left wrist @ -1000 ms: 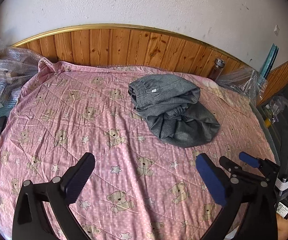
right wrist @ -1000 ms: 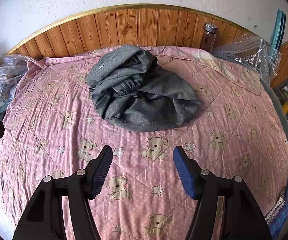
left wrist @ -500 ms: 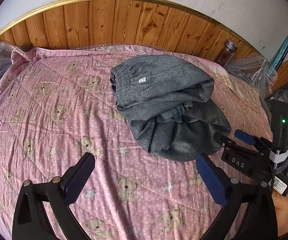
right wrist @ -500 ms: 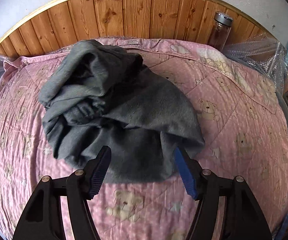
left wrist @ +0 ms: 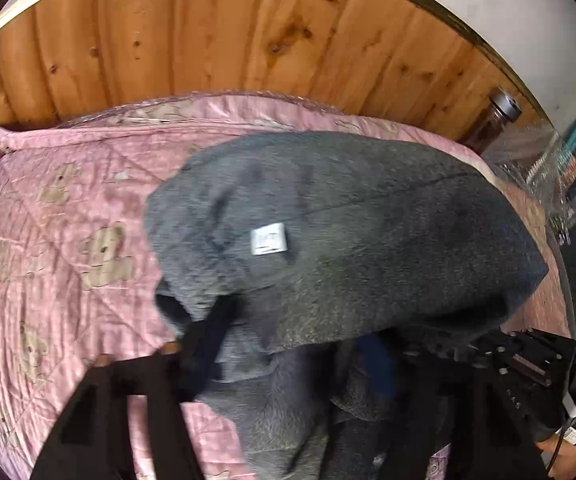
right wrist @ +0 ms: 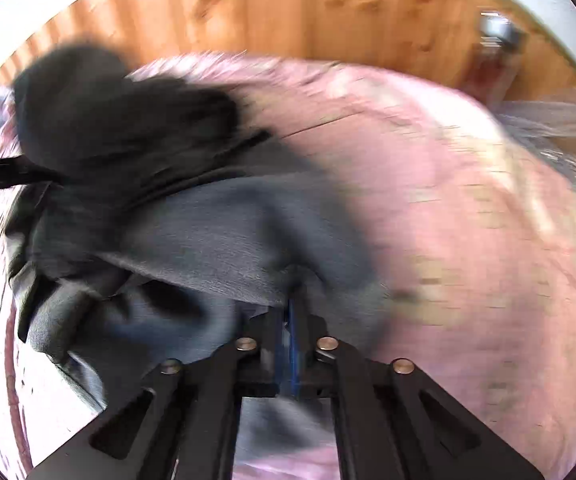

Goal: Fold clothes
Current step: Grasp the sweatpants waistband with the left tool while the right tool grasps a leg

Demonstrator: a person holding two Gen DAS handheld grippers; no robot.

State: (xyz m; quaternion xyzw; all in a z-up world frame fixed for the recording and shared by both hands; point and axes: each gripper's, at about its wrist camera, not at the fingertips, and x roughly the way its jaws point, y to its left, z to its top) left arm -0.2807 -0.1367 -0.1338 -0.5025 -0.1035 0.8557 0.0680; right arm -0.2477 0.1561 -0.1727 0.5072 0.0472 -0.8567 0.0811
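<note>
Garment: a grey knit garment point(left wrist: 348, 232), bunched in a loose heap, not yet spread; in the left wrist view it fills the middle and runs down to 6 o'clock.
Where it lies: on the pink quilt point(left wrist: 67, 240), with the wooden headboard point(left wrist: 247, 32) behind it at 12 o'clock.
Handling: I judge it soft, limp and light; it will sag and trail from any pinch and will not keep a shape by itself. The brushed surface looks grippy, not slippery.
Where to hold: a hem or the gathered band edge, one corner per tong, so the cloth hangs flat; a pinch in the middle of the heap would only lift a lump.
Label: a small white tag point(left wrist: 268, 239) is sewn near the heap's centre; its print is blurred.
Right gripper point(right wrist: 291, 320): the blue pads are drawn together on a fold of the grey cloth at 6 o'clock of the right wrist view.
Left gripper point(left wrist: 288, 344): the fingers straddle the cloth, wide apart; one finger point(left wrist: 207, 336) presses against the fabric at 7 o'clock. Blur and cloth hide the rest, so I cannot tell whether it grips.
Quilt: thin, stitched in diamonds, printed with bears and stars, slightly wrinkled.
Bottle: a metal-capped bottle point(left wrist: 496, 120) stands at 2 o'clock by the headboard.
</note>
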